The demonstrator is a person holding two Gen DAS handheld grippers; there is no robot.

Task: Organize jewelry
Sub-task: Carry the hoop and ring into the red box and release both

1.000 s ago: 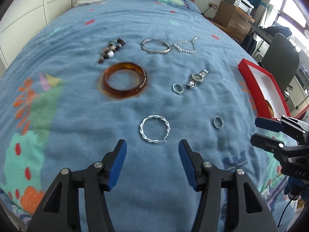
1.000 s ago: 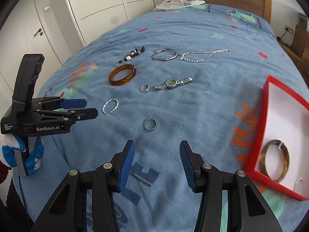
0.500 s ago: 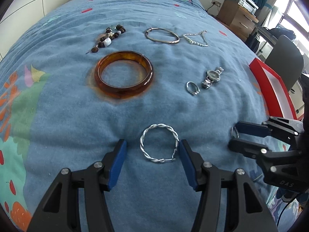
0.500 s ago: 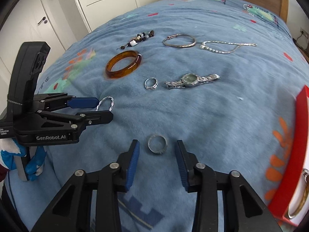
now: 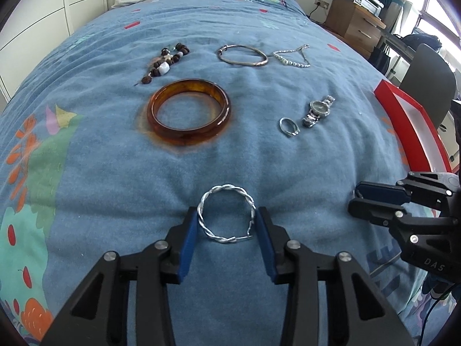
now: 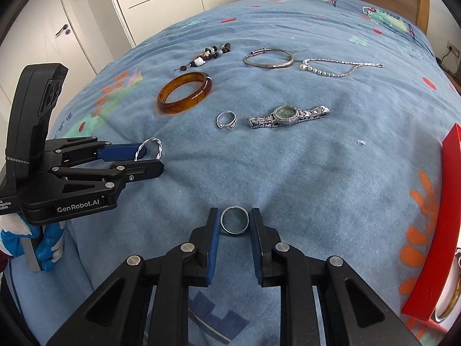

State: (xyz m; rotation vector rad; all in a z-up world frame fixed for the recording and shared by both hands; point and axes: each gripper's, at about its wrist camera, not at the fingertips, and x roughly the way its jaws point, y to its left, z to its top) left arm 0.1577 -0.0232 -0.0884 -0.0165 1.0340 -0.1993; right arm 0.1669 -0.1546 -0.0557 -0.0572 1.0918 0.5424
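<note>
— So, both tools are down on the bedspread (image 5: 115, 201) at its near edge. The left gripper (image 5: 226, 226) has its pads either side of the twisted silver bangle (image 5: 226, 216), seemingly just touching it. The right gripper (image 6: 234, 225) brackets the plain ring (image 6: 234, 220) the same way; whether either squeeze has fully landed, I can't tell.

— What worries you?

— The soft cover. It dimples under the fingers, so a thin ring could tip or get pushed into the fabric and slide out from between the pads. I'd guess the bangle is riskier: it looks open at the near side, so a hard pinch might flex it and let it spring free.

— And the red tray (image 6: 426, 230)?

— At the right edge, well apart from both. A weak grip could drop a piece on the way. The amber bangle (image 5: 188, 112), watch (image 6: 288, 115) and small ring (image 6: 226, 119) lie farther in, out of the way.
</note>
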